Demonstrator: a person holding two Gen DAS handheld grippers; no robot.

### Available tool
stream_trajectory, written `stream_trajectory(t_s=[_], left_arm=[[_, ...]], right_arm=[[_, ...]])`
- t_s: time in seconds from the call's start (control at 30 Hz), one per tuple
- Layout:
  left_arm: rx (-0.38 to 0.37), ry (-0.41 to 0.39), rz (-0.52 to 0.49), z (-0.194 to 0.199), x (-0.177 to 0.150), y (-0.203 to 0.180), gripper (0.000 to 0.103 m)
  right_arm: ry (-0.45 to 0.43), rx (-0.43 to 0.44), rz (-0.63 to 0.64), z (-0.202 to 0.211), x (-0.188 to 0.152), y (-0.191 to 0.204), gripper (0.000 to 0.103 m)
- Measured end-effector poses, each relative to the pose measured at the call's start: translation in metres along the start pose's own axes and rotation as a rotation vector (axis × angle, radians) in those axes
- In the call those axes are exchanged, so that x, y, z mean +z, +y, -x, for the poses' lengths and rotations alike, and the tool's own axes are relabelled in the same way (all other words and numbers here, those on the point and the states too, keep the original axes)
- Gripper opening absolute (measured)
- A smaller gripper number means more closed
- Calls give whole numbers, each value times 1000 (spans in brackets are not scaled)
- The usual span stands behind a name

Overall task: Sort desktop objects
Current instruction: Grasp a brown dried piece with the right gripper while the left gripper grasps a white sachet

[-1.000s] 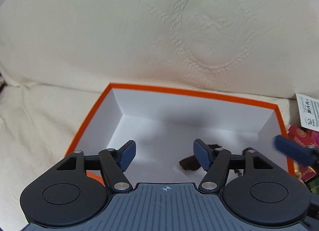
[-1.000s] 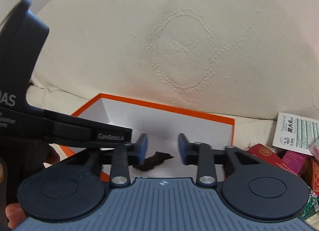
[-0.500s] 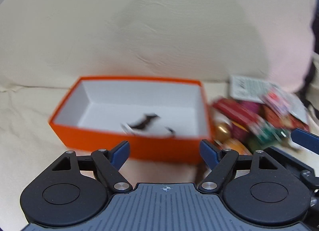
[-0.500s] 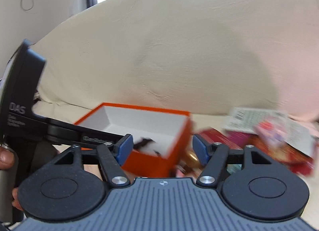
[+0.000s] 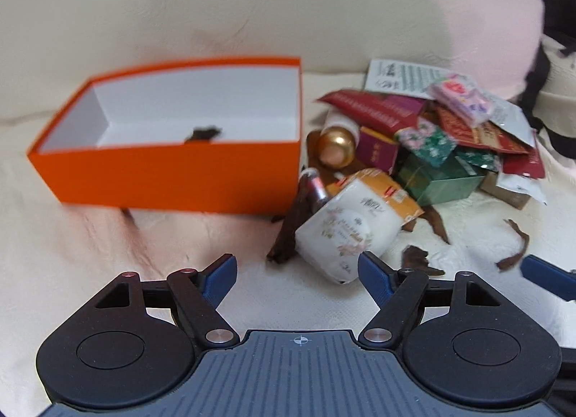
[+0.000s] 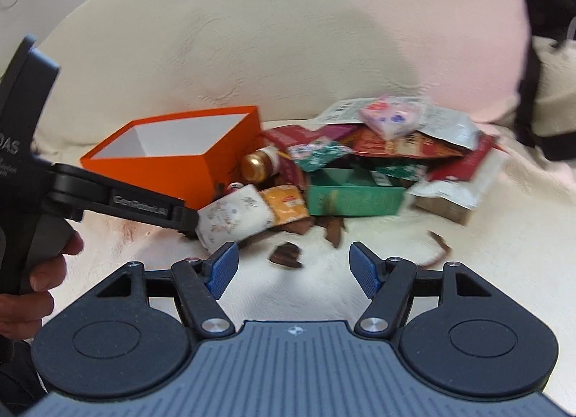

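An orange box [image 5: 172, 179] with a white inside sits on the cream cloth; a dark brown scrap [image 5: 203, 133] lies in it. The box also shows in the right wrist view [image 6: 172, 161]. To its right is a pile of packets and small boxes [image 5: 432, 129], with a white floral jar [image 5: 345, 233] lying on its side in front. My left gripper [image 5: 298, 275] is open and empty, just short of the jar. My right gripper [image 6: 293, 266] is open and empty, near a brown scrap [image 6: 286, 255] on the cloth.
A green box [image 6: 354, 194], a gold-capped bottle [image 5: 336, 145] and an orange packet [image 6: 288, 206] lie in the pile. Brown scraps [image 5: 513, 248] are scattered on the cloth in front. A cream cushion [image 5: 252, 3] rises behind. The left gripper's body [image 6: 118, 201] crosses the right wrist view.
Both grippers have pulled back from the orange box and swung right toward the pile. The right gripper has opened wider, leaving the dark scrap in the box.
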State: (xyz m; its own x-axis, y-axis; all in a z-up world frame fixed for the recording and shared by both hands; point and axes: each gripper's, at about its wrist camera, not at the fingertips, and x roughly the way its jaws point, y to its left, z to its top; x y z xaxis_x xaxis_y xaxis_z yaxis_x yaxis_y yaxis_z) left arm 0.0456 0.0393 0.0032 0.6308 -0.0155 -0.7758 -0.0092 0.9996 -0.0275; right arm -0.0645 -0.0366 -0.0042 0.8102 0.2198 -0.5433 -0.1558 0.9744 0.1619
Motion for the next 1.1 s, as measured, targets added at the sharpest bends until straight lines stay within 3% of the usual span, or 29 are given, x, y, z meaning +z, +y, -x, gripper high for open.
stream_trajectory(t_s=[0.13,0.37,0.57,0.7,0.8,0.97,1.1], left_arm=[[31,11,-15,-19,0,-3,84],[-9,38,-34,-43,9,-3,86],[-1,30,-102,-54,16,-22,89],[-41,59,-94,-63,23,-24,90],[-46,76,-85,-71,30,-23,91],[-64,136,-28,-93,39,-10,102],[-58,107,-34,-91,33,-13,98]], right_arm=[[50,14,58,-30,2,7,73],[85,19,98,-58,-2,-2,75],[105,30,91,-78,-1,-8,76],[104,16,68,-91,9,-13,75],[123,-1,119,-104,17,-13,77],[158,13,76,-124,23,-25,82],[154,19,53,-120,20,-29,77]])
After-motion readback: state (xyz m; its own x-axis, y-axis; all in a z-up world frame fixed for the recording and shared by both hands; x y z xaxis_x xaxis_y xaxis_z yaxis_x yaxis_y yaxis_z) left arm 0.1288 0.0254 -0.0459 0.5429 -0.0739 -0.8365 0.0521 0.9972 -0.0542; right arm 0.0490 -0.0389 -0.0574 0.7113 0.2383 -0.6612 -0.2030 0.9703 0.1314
